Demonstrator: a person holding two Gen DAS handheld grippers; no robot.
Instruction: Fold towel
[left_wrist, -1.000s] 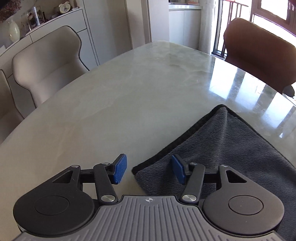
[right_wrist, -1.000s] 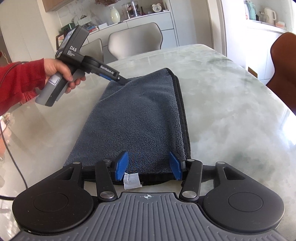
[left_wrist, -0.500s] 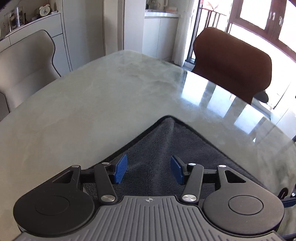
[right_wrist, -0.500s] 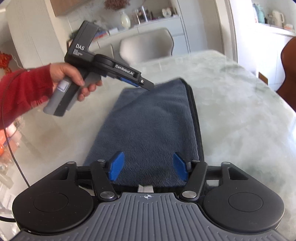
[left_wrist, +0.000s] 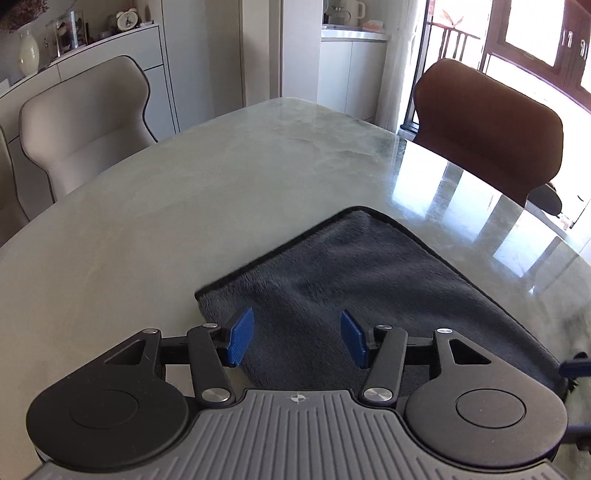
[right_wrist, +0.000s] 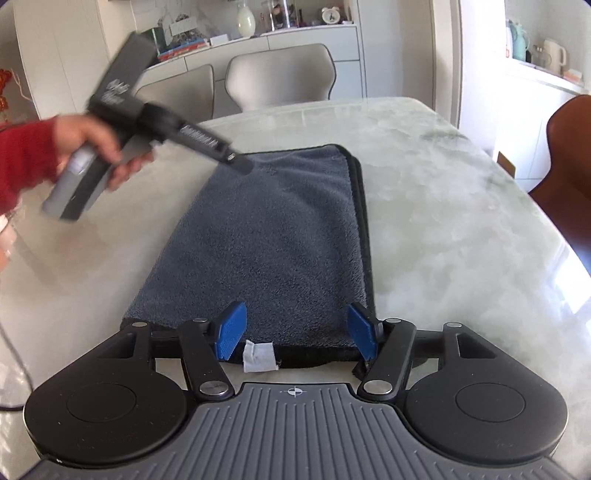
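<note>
A dark grey towel (right_wrist: 280, 236) lies folded into a long strip on the marble table (right_wrist: 461, 240), its white tag (right_wrist: 258, 356) at the near edge. My right gripper (right_wrist: 295, 332) hovers open over that near edge, and its blue pads (right_wrist: 229, 330) do not press the cloth. A hand in a red sleeve (right_wrist: 26, 162) holds my left gripper (right_wrist: 242, 166), blurred, above the towel's far left corner. In the left wrist view the left gripper (left_wrist: 297, 341) stands open just above the towel (left_wrist: 369, 280), near its corner (left_wrist: 199, 293), with nothing gripped.
Two beige chairs (right_wrist: 280, 77) stand at the table's far side before a sideboard (right_wrist: 306, 33) with a vase and a clock. A brown chair (left_wrist: 487, 129) is at the window end. A thin cable (right_wrist: 14, 354) trails at the left.
The left gripper has come up off the towel's far left corner and swings sideways above that end, now blurred. The right gripper's jaws have widened over the near edge.
</note>
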